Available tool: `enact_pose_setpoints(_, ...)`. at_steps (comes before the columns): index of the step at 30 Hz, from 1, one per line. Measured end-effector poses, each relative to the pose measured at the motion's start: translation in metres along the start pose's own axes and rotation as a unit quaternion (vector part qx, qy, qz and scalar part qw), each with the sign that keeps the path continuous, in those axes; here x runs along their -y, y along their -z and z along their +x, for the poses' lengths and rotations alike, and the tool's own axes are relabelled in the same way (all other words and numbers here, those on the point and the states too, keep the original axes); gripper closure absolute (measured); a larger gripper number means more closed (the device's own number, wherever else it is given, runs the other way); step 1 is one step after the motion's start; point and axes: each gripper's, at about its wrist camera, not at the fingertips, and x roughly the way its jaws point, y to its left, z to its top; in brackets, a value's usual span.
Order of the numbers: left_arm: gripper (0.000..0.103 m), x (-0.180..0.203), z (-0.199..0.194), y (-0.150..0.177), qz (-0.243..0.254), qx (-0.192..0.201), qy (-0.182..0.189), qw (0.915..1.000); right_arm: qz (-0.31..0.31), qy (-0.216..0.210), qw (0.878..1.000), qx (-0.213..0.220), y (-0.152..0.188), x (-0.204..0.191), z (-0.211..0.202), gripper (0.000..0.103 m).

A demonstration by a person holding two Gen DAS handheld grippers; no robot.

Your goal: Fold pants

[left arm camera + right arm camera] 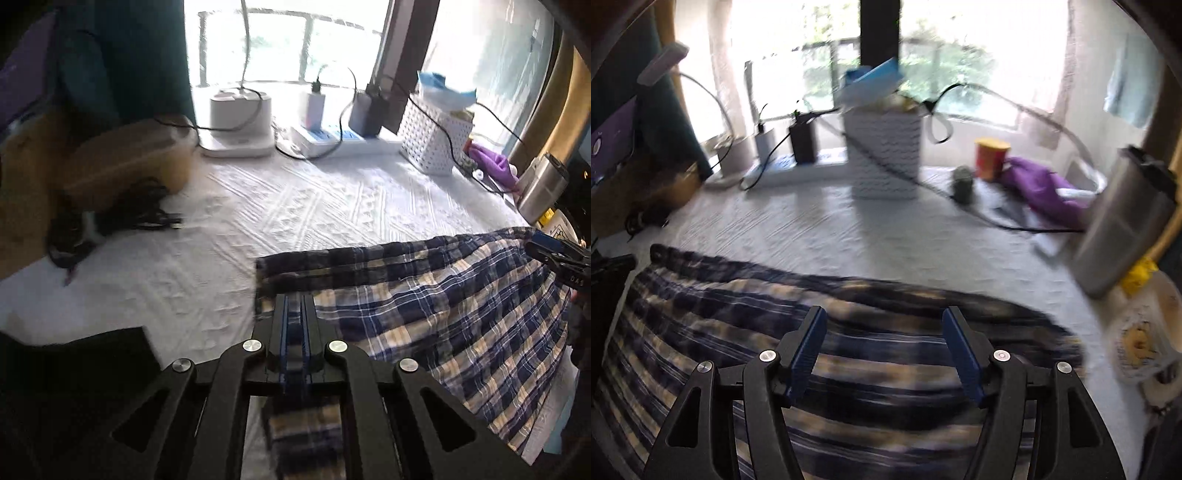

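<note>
Spread across the near half of a white quilted bedspread (295, 206): plaid pants (461, 314), folded to a broad band, long axis running side to side across both views. Far edge a dark seam lying nearly straight; near part falling toward the person and out of view. Beyond, well clear of the cloth: white basket (432, 140), power strip (332, 140), steel bottle (543, 188), purple cloth (491, 162) by the window.

Left end of the pants pinched in the left claw (295, 314), fingers pressed together on a strip of plaid that runs between them and hangs down toward the camera. Corner of the cloth right at those fingertips, raised slightly off the bedspread, it seems.

Right claw (884, 350) over the middle-to-right stretch of the same band, blue pads spread apart, nothing between them, cloth directly below and just ahead. Tip of it also glimpsed at the right edge of the left view, near the pants' right end. Right view blurred, so contact with the cloth not to be told.

Deciding relation, by judgement: pants lying crosswise between the two claws, left end already gripped, right end free and nearest the right claw. Likely next: a pinch on that right end, then both ends carried together along the long axis.
</note>
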Motion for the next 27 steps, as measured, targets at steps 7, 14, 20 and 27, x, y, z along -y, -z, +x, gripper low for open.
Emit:
enact_pose_setpoints(7,0.073,-0.007,0.033,-0.011,0.002,-0.018,-0.014,0.9997,-0.001,0.017,0.999,-0.046,-0.006,-0.015,0.047,0.036)
enact_pose_setpoints(14,0.073,-0.020,0.043,-0.020,-0.009,-0.003,-0.018,0.9998,0.022,0.020,0.998,-0.058,-0.013,-0.013,0.063,0.035)
enact_pose_setpoints(20,0.073,-0.020,0.024,-0.022,-0.025,0.012,-0.035,0.9990,0.020,0.003,0.999,-0.038,-0.022,-0.023,0.040,0.035)
enact_pose_setpoints(27,0.073,0.023,-0.002,-0.011,0.015,0.008,0.052,0.9985,-0.036,-0.044,0.997,-0.057,-0.010,-0.071,0.044,0.035)
